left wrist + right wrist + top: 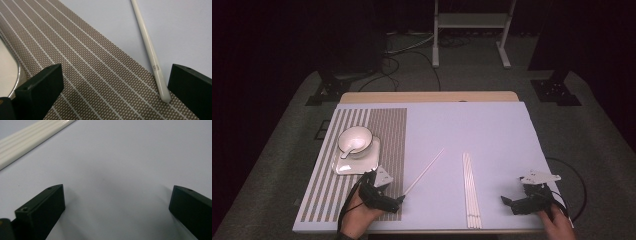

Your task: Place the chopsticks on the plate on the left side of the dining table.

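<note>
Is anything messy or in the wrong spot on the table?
One chopstick lies alone and slanted, its near end on the striped mat by the left gripper. The other chopsticks lie straight in a neat bundle. Nothing looks spilled or broken.

The plate and the chopstick run past the frame's edges.
</note>
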The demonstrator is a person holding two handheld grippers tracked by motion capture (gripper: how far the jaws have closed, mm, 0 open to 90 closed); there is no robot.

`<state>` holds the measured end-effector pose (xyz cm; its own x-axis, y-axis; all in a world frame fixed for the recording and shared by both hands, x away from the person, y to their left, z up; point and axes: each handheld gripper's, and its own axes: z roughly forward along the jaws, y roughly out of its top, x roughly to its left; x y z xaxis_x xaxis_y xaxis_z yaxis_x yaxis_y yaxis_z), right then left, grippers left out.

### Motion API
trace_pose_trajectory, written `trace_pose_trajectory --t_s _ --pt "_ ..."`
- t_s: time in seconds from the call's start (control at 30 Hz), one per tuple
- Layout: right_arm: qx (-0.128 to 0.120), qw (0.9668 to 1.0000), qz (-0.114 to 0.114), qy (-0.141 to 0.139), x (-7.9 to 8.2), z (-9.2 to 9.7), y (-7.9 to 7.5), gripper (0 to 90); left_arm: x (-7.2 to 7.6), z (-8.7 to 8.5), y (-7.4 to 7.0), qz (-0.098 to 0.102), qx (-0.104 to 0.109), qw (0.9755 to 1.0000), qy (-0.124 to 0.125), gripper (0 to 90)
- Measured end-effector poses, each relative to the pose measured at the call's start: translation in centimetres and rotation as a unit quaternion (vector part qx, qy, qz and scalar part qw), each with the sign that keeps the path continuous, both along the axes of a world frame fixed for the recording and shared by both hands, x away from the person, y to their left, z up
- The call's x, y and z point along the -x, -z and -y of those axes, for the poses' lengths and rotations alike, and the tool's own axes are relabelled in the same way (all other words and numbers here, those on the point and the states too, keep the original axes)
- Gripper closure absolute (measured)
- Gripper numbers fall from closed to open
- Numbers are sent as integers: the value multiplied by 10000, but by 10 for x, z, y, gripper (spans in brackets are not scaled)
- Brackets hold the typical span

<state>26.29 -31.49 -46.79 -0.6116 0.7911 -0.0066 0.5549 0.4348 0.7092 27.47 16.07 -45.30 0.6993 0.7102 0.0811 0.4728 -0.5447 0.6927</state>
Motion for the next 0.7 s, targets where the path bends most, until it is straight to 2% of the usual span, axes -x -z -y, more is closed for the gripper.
trace_pose_trajectory --t_s 0.27,0.47,0.7 --pt "0 10000 0 -1 0 0 0 0 -2 -9 0 10 -15 9998 -176 0" --pt "0 10000 0 -2 0 0 0 0 -2 -10 0 9 6 9998 -179 0" --pt "-1 10000 0 -1 0 0 0 0 -1 -8 -3 14 193 9997 -120 0"
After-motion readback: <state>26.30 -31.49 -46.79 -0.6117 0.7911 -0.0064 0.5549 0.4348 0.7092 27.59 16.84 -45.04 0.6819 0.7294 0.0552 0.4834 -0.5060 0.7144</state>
